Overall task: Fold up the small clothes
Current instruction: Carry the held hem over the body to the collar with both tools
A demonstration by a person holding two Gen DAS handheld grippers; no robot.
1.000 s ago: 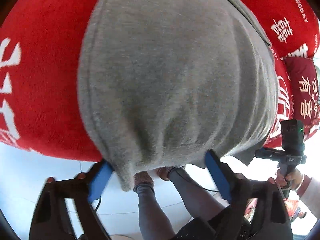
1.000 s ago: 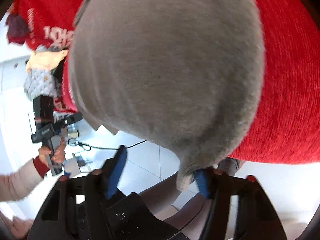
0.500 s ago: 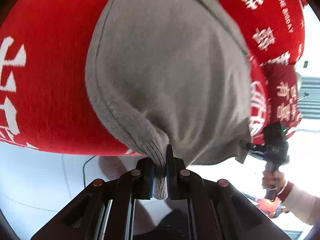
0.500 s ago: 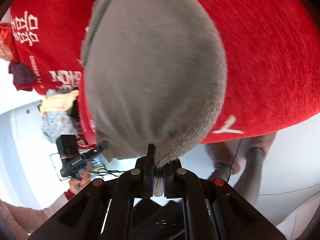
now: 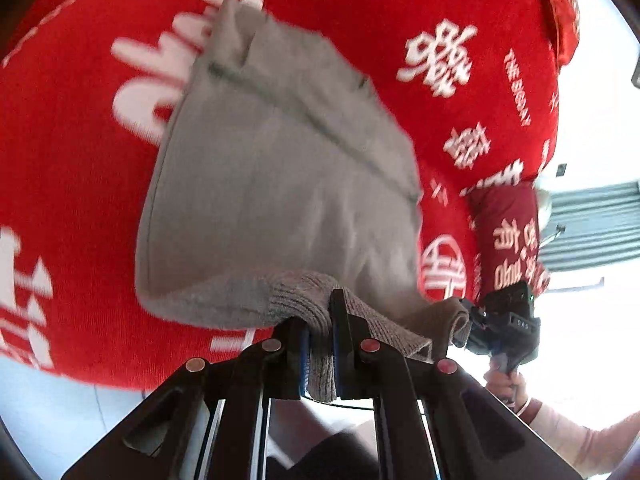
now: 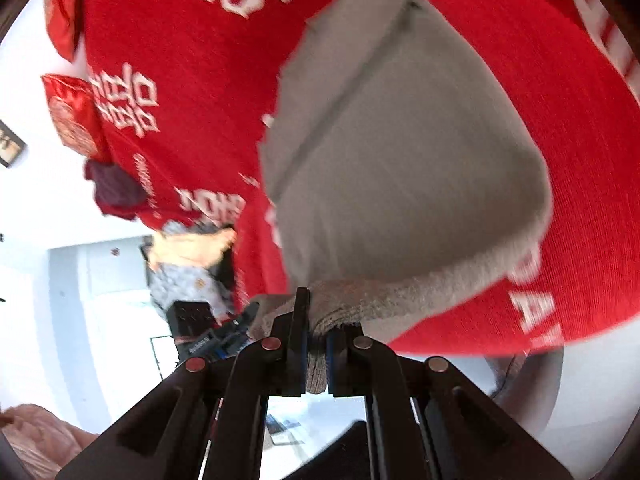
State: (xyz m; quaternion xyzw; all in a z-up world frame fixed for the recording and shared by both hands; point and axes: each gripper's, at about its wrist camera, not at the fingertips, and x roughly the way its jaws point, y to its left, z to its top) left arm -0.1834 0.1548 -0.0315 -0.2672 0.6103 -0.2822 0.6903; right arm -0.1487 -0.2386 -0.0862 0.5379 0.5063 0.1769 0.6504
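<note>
A small grey knitted garment [image 5: 280, 184] lies on a red cloth with white characters [image 5: 72, 184]. Its ribbed near hem is lifted off the cloth. My left gripper [image 5: 320, 344] is shut on one end of that hem, the rib bunched between its blue pads. In the right wrist view the same grey garment [image 6: 400, 168] rises toward the camera, and my right gripper [image 6: 317, 344] is shut on the other end of the hem. The right gripper [image 5: 472, 330] also shows in the left wrist view, pinching the hem's far corner, held by a hand [image 5: 506, 386].
A dark red cushion [image 5: 508, 236] lies at the cloth's right edge. In the right wrist view a pile of other clothes [image 6: 188, 260] sits at the cloth's left edge, near a maroon item [image 6: 114, 190]. Pale floor [image 6: 100, 320] lies beyond the cloth.
Both grippers went from open beside the hem to shut on it, then rose with it. The near edge of the grey garment has lifted and the garment looks farther and smaller.
</note>
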